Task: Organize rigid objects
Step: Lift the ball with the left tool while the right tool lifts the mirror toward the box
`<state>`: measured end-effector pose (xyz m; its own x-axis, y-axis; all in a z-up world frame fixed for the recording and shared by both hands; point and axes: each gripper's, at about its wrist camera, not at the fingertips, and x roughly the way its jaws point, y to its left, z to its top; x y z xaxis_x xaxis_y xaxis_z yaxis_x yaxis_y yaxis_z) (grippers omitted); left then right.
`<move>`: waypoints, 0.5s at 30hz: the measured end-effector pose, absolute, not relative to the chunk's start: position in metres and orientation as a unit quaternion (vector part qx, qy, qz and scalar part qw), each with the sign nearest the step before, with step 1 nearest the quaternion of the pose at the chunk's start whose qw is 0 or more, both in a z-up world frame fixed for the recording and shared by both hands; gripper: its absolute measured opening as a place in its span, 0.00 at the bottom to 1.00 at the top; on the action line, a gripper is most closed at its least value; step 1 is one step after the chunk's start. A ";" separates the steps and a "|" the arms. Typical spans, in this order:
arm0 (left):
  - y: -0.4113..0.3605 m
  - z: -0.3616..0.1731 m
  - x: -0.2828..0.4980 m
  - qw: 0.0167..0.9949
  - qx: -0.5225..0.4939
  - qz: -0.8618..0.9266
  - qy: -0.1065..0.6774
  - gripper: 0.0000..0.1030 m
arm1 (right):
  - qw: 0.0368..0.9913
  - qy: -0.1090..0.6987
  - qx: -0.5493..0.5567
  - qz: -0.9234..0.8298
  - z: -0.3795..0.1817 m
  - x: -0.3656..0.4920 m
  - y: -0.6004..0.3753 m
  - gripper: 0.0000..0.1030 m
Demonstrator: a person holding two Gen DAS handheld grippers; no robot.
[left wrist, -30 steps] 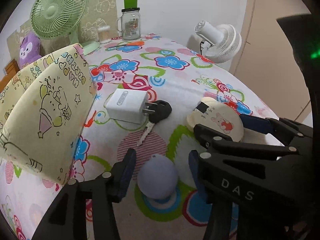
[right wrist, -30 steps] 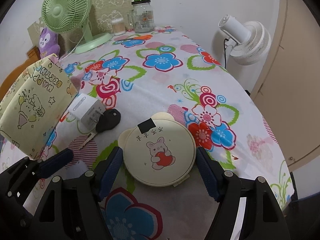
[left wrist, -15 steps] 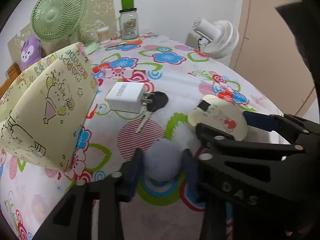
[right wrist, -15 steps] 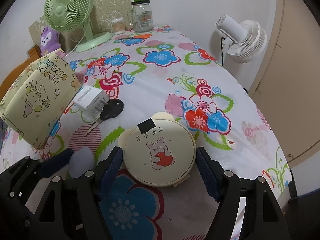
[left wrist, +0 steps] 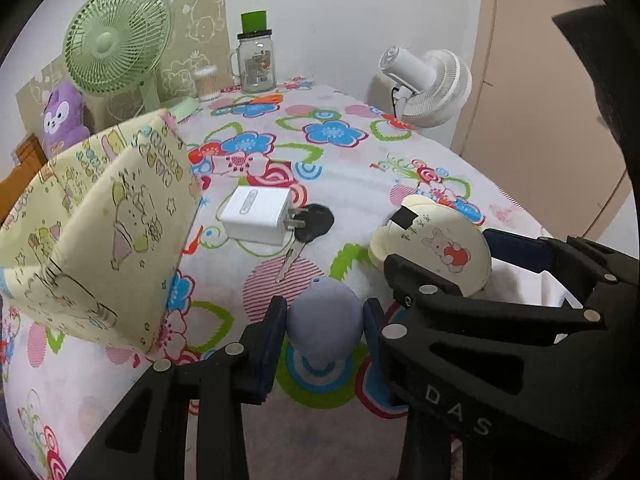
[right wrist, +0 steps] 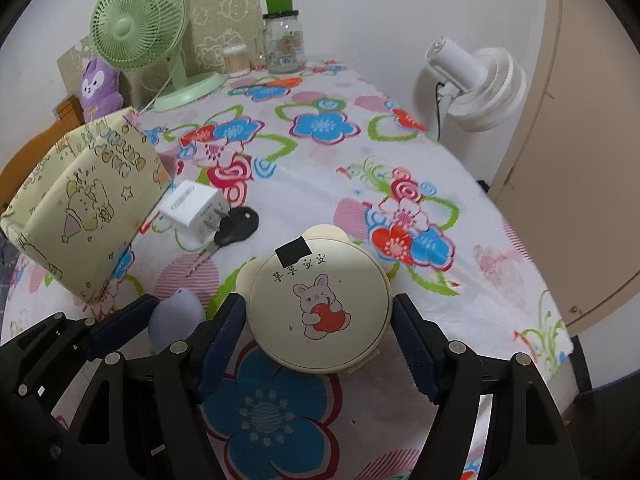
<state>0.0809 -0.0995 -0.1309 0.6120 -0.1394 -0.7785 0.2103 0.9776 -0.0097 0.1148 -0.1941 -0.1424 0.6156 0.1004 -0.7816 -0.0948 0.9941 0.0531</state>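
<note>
Looking from the left wrist, the left gripper (left wrist: 323, 326) clamps a lilac egg-shaped ball (left wrist: 324, 320) (smooth, matte) over the flowered tablecloth (left wrist: 400, 168). The right wrist view alone shows the right gripper (right wrist: 316, 330) holding the round cream bunny case (right wrist: 320, 304) by both sides.

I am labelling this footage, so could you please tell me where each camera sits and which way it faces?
Left wrist: on the left gripper, looking forward and down over the floral table; its jaws clamp the lilac egg, and the right gripper shows alongside.
Right wrist: on the right gripper, facing likewise; its jaws hold the round bunny case, and the left gripper shows alongside.
Shared: egg, case, white charger, key, yellow box, both fans.
</note>
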 end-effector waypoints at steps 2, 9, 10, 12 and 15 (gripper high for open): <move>-0.099 -0.124 0.079 0.898 0.045 -0.098 0.426 0.39 | 0.902 0.429 0.002 0.052 -0.135 0.112 -0.193 0.74; -0.094 -0.107 0.069 0.902 0.051 -0.098 0.417 0.39 | 0.909 0.413 -0.011 0.047 -0.112 0.101 -0.184 0.74; -0.093 -0.105 0.067 0.903 0.054 -0.099 0.415 0.39 | 0.910 0.411 -0.015 0.046 -0.109 0.098 -0.182 0.74; -0.092 -0.103 0.065 0.903 0.055 -0.099 0.414 0.39 | 0.911 0.408 -0.019 0.047 -0.105 0.094 -0.179 0.74; -0.090 -0.098 0.060 0.905 0.059 -0.100 0.410 0.39 | 0.913 0.406 -0.019 0.046 -0.099 0.088 -0.179 0.74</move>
